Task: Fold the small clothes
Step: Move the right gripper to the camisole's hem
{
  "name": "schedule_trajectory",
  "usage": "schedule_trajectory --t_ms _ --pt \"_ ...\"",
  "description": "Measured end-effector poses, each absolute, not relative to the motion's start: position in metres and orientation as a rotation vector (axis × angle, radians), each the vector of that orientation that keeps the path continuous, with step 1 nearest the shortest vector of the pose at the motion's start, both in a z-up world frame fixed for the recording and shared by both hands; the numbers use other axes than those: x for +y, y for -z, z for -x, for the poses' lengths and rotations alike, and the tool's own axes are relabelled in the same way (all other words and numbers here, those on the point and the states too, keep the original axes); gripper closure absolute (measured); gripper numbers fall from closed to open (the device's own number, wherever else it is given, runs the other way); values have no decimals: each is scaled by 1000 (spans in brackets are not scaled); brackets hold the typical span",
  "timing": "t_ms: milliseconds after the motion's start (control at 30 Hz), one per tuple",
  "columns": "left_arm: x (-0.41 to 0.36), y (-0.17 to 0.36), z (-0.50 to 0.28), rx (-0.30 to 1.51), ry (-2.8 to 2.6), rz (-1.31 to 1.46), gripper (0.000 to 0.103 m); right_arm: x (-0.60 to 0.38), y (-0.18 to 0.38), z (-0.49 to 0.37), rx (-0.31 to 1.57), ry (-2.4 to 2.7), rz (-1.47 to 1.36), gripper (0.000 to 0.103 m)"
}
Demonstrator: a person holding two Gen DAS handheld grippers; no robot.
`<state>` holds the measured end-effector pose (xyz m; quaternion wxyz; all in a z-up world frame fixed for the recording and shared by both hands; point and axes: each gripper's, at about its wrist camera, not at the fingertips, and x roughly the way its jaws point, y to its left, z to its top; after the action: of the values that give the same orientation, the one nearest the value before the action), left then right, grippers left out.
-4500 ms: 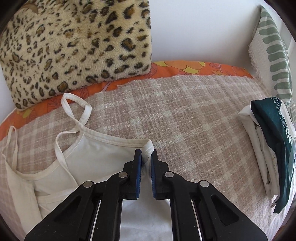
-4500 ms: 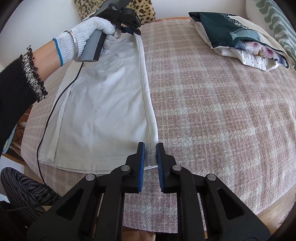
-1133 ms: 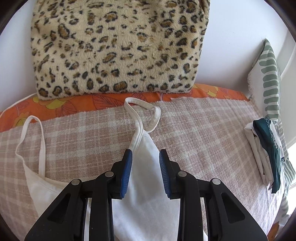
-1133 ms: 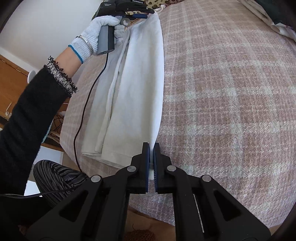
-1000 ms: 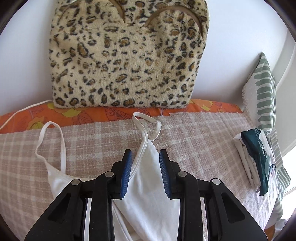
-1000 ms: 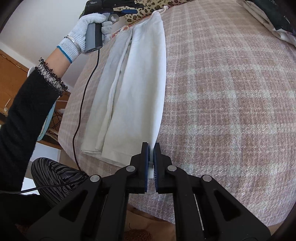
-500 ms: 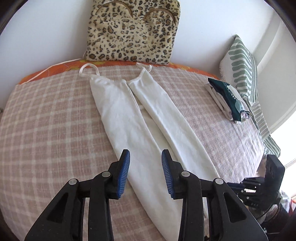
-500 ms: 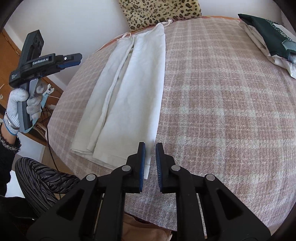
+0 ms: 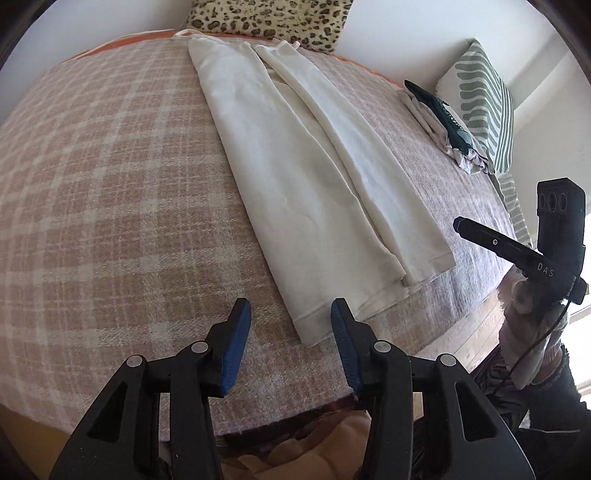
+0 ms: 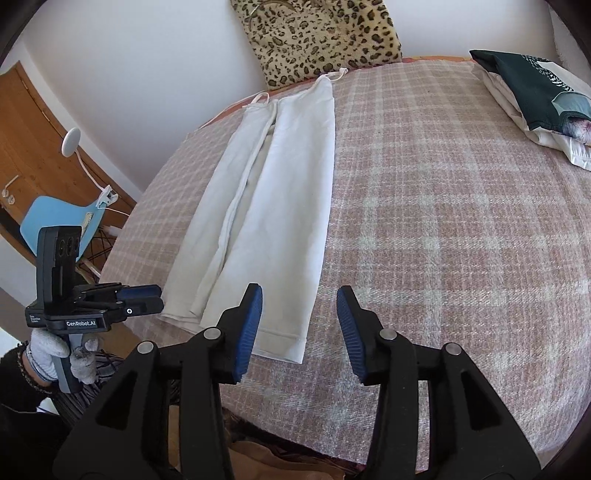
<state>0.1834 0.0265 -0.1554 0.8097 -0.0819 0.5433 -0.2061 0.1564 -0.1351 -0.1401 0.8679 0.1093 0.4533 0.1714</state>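
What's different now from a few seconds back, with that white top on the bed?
The white top has had its sides folded in, making a long strip. Both grippers let go: the right gripper has just been opening off the hem, the left gripper pulled back from the straps to the hem. The folded pile stayed put.

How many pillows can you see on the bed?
2. The leopard-print pillow leans on the wall at the head of the bed, and the green-striped pillow stands by the folded clothes. Others may be hidden.
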Motion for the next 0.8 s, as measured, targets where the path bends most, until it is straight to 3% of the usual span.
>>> schedule_trajectory --t_ms 133,233,267,333,800 --pt "24 157 -182 1154 422 184 55 -123 143 -160 965 -302 -143 59" --pt "21 160 -177 1116 415 153 62 -124 150 -165 996 -294 -151 59" --pt "19 160 -178 1115 422 144 80 -124 151 -165 998 -297 -153 59" --pt "19 164 -180 1125 441 156 94 -124 151 -164 993 -296 -152 59" --pt "34 165 -165 1115 492 198 99 -123 163 -165 1058 -332 -174 59"
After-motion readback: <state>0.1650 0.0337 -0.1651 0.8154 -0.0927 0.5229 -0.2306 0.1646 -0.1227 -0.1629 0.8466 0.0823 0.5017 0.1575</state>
